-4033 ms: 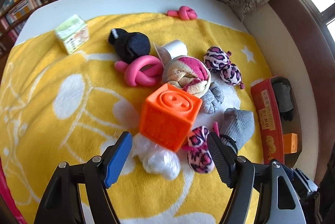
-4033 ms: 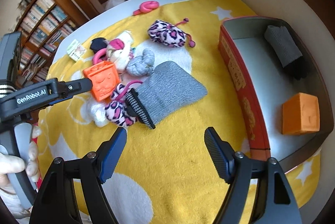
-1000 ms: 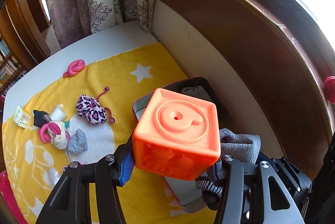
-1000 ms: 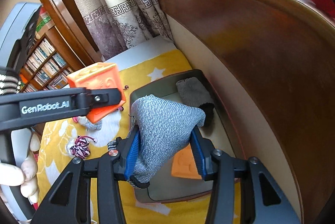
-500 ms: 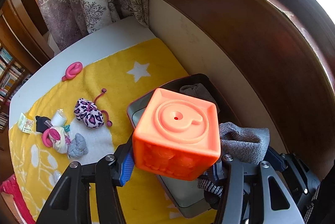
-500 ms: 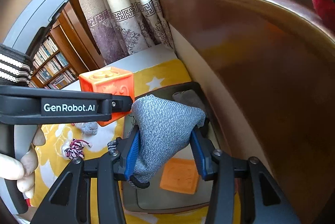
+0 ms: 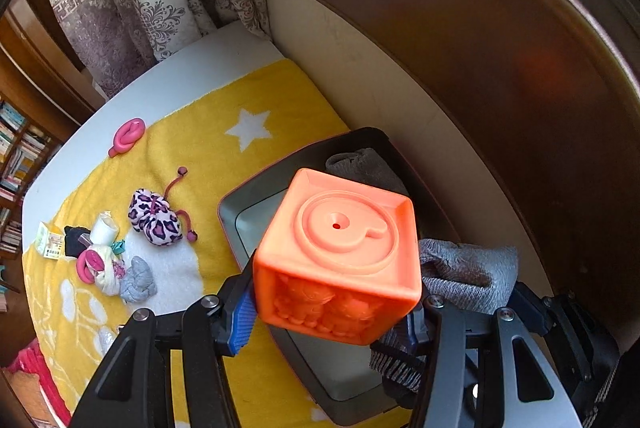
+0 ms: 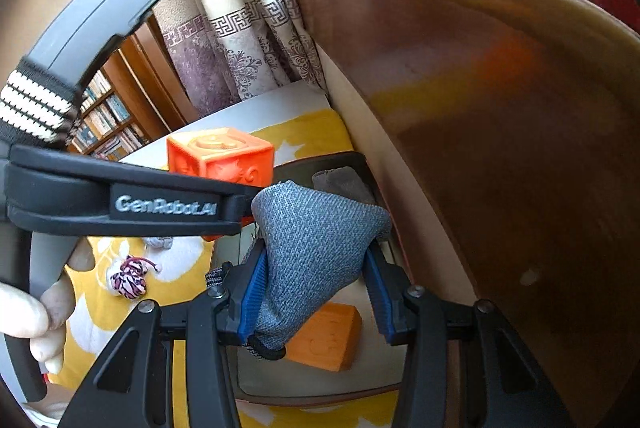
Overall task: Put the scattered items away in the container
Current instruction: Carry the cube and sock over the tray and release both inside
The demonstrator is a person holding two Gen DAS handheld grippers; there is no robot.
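My left gripper (image 7: 332,304) is shut on an orange toy cube (image 7: 340,256) and holds it above the dark container (image 7: 248,196) at the right edge of the yellow blanket (image 7: 208,148). My right gripper (image 8: 316,284) is shut on a grey knitted sock (image 8: 316,248), also above the container (image 8: 316,388). The sock shows in the left wrist view (image 7: 468,276) just right of the cube. Inside the container lie a dark grey sock (image 8: 344,180) and a second orange block (image 8: 324,336). The cube also shows in the right wrist view (image 8: 220,156).
On the blanket lie a leopard-print pouch (image 7: 154,216), a pink knot (image 7: 128,136), a pile of socks and a pink ring (image 7: 108,264), and a small box (image 7: 50,244). A brown wall panel (image 7: 460,48) runs along the right. Curtains (image 7: 168,0) hang behind.
Both grippers have taken hold of their items, lifted them off the blanket and carried them over the container. In the last second they moved a little further over it.
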